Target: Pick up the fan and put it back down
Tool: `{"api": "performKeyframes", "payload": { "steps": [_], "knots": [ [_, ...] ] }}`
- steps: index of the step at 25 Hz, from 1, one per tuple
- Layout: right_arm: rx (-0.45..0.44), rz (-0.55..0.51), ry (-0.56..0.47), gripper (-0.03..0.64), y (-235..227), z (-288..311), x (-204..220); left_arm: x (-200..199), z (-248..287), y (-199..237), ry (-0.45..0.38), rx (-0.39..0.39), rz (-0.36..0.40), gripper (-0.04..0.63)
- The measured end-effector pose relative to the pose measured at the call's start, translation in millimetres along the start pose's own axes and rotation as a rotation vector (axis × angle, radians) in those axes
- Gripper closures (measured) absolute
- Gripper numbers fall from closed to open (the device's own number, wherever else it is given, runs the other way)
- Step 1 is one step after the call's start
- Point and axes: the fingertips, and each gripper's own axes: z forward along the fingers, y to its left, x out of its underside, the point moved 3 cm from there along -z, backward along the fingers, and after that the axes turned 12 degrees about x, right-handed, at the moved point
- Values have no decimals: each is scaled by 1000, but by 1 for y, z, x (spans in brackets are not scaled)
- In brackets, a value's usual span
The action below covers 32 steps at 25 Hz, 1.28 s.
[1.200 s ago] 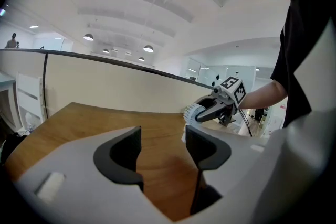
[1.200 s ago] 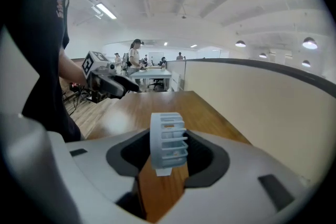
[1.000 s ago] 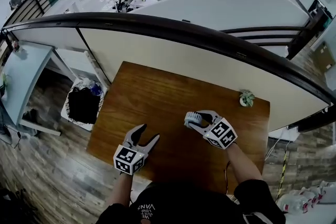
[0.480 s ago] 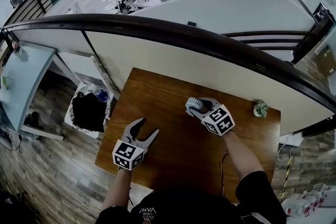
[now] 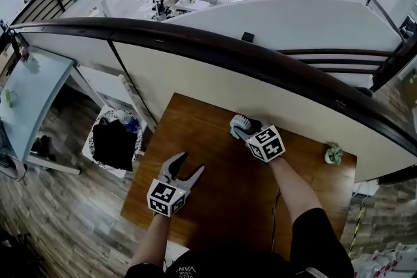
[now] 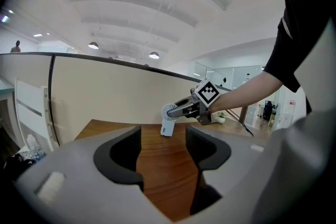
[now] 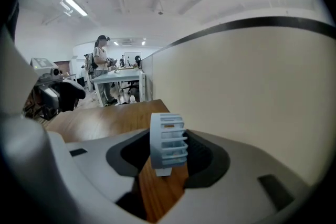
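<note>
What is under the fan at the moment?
Only bare wooden table shows below the fan, which the right gripper holds between its jaws. Whether the fan's base touches the wood cannot be told.

Head view: above the person, looking steeply down on the wooden table (image 5: 221,192).
Left gripper view: low over the table, facing along its jaws, with the right gripper (image 6: 178,110) and the fan (image 6: 167,127) well ahead.
Right gripper view: very near the fan, facing the beige partition (image 7: 252,86).
Shared: table and fan.

Fan (image 5: 239,121) half hidden by right tool (image 5: 243,130); green item (image 5: 333,154) indistinct.
</note>
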Motion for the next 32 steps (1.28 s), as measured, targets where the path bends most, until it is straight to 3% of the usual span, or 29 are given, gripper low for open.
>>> {"api": "performKeyframes", "payload": {
  "steps": [16,32],
  "knots": [
    [-63,-82,-28,422,-20,43,-19,17,24,19,52,15,-2,345],
    [11,25,-96,368,-18,-6,-18,-1,15,1,24,-1,-10,344]
  ]
}}
